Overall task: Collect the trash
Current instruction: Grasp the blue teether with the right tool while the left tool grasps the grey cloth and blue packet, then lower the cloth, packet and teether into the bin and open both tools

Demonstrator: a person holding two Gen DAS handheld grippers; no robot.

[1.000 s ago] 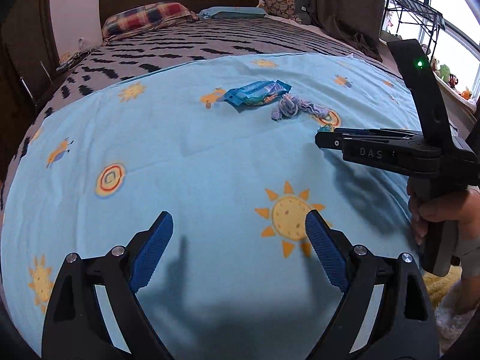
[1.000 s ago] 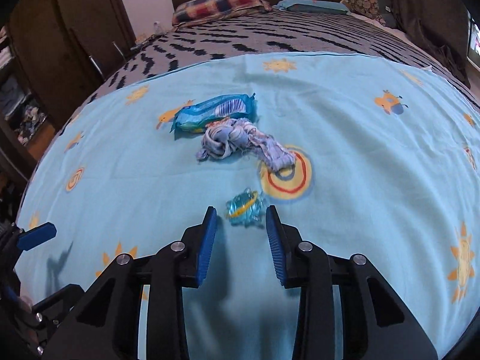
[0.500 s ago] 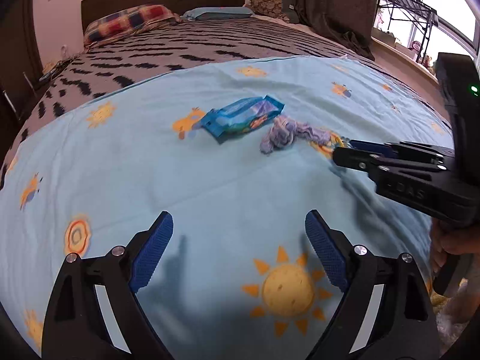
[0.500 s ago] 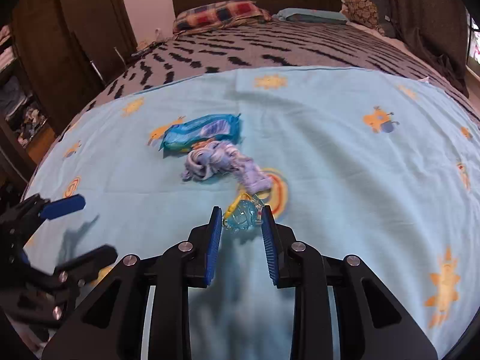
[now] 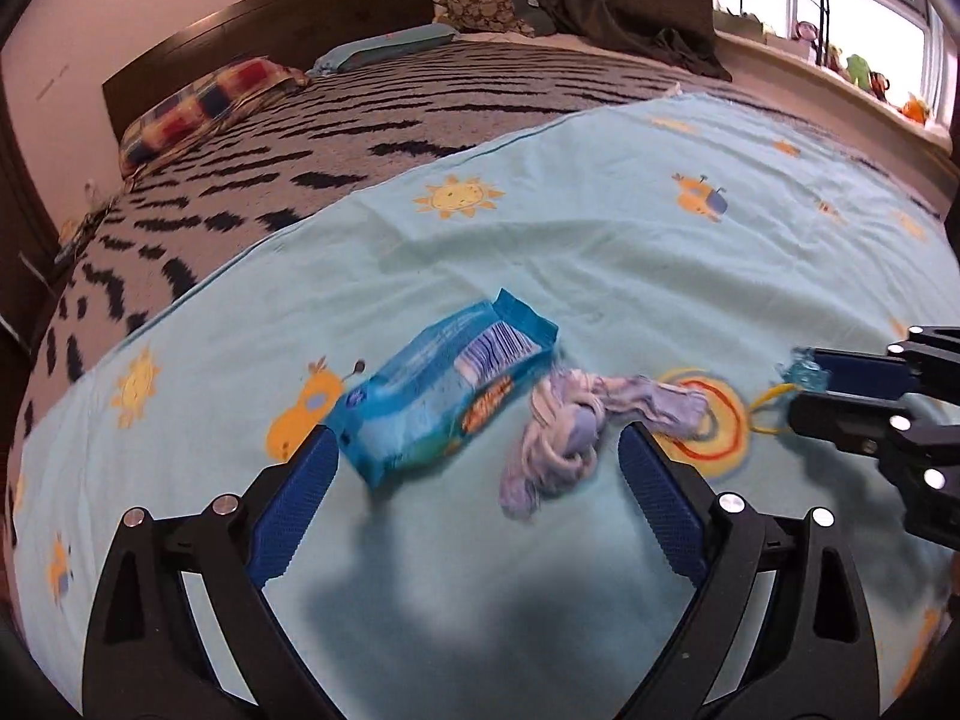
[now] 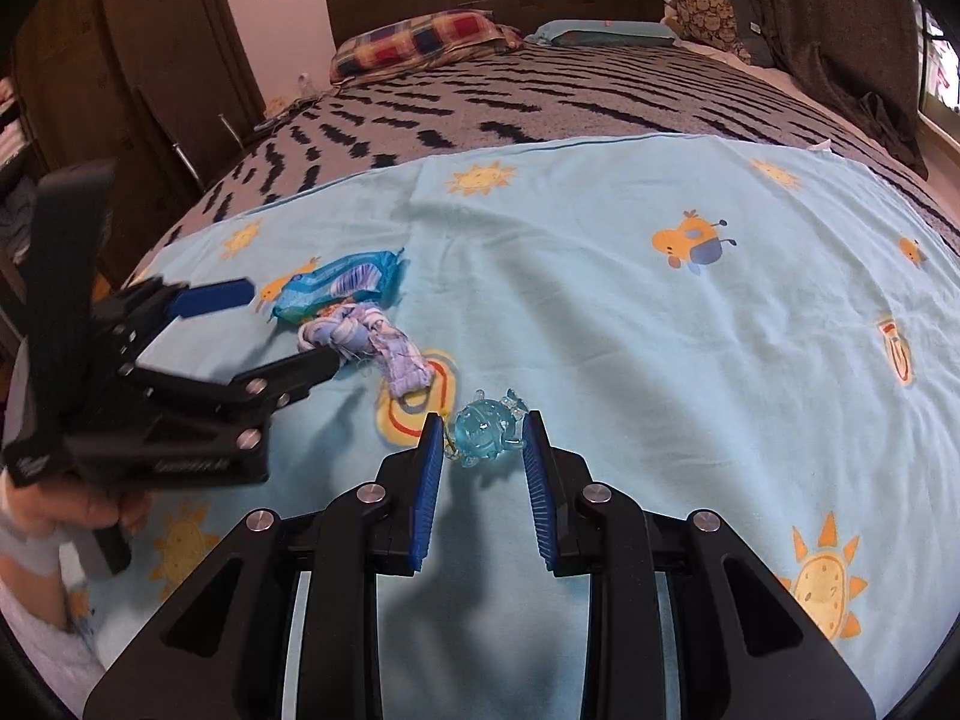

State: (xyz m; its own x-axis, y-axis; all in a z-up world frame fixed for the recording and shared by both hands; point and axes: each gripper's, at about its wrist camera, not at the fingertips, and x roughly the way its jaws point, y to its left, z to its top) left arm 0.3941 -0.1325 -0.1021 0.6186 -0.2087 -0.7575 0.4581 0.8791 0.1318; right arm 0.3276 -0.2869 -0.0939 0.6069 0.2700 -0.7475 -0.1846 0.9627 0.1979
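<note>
The left gripper (image 5: 474,468) is held low with its jaws spread wide, blue pads (image 5: 294,516) angled outward and nothing between them. In the right wrist view it reaches in from the left side, gripped by a hand (image 6: 72,504) around its handle. The right gripper (image 6: 483,438) has its jaws drawn close together, the pads (image 6: 429,492) nearly parallel; whether they are clamped cannot be told.

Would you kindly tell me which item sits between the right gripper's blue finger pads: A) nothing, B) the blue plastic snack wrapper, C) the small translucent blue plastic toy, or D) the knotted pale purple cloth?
C: the small translucent blue plastic toy sits between the right gripper's pads, while wrapper and cloth lie farther left.
</note>
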